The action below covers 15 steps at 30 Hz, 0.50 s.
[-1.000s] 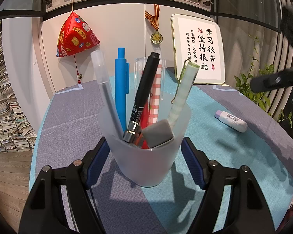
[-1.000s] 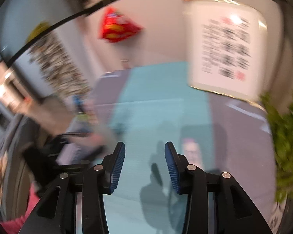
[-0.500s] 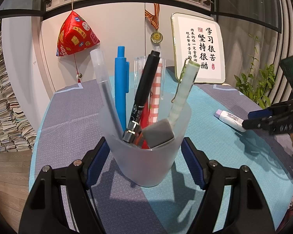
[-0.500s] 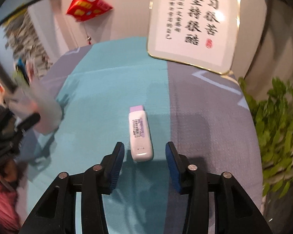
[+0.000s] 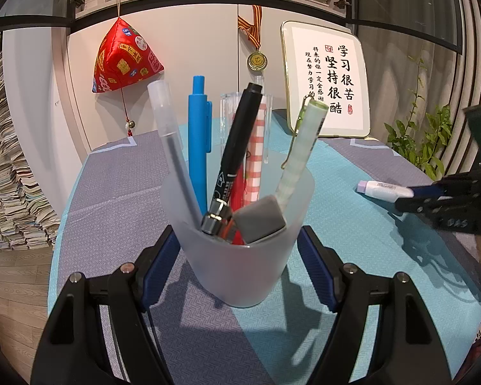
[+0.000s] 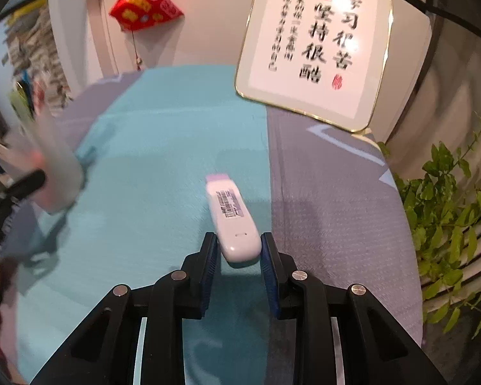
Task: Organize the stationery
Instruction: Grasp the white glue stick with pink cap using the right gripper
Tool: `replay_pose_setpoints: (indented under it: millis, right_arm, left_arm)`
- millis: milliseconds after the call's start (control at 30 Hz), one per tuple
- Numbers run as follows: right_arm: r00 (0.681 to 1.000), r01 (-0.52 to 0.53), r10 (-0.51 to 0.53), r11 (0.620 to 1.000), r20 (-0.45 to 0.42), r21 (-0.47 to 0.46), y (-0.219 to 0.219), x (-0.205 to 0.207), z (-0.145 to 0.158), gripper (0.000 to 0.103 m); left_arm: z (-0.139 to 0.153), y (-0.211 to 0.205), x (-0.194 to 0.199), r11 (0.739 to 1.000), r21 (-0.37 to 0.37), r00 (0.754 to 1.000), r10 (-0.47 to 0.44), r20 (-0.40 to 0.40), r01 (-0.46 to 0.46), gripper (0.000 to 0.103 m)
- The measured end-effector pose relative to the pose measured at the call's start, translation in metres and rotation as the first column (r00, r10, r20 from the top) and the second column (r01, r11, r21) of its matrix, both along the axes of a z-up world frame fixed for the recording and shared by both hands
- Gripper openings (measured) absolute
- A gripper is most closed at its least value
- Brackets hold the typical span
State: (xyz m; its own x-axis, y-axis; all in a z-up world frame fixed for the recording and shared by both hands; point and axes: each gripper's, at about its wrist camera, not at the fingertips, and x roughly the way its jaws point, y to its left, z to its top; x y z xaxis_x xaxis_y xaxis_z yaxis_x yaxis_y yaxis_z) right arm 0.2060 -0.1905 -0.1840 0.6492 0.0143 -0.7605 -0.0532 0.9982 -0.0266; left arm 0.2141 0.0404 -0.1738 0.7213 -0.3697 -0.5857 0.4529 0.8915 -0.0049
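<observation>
A frosted cup (image 5: 240, 272) stands on the table and holds several pens, a black marker and a grey eraser (image 5: 259, 223). My left gripper (image 5: 237, 234) is shut on the cup, one blue pad at each side. To the right lies a white correction tape (image 6: 229, 205) with a lilac cap. My right gripper (image 6: 239, 237) is closing its jaws on the tape's near end, and the pads meet its sides. The left wrist view shows the same tape (image 5: 381, 189) at the right gripper's (image 5: 413, 192) tips. The cup (image 6: 57, 173) is a blur at the left of the right wrist view.
A framed calligraphy board (image 5: 325, 80) leans at the back of the teal and grey tablecloth (image 5: 352, 224). A leafy plant (image 6: 449, 199) stands past the right table edge. A red ornament (image 5: 125, 57) hangs on the cabinet, and paper stacks (image 5: 6, 166) rise at the left.
My right gripper came down over the correction tape and its jaws narrowed around the near end. The left gripper and the cup have not moved.
</observation>
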Motion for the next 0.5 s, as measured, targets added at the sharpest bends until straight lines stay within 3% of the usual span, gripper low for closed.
replay_pose_setpoints:
  millis: [500]
  right_arm:
    - [0.982, -0.142, 0.122, 0.98, 0.141, 0.137, 0.027, -0.036, 0.076, 0.026]
  left_arm:
    - [0.0, 0.0, -0.001, 1.0, 0.001, 1.0, 0.0, 0.003, 0.0, 0.075]
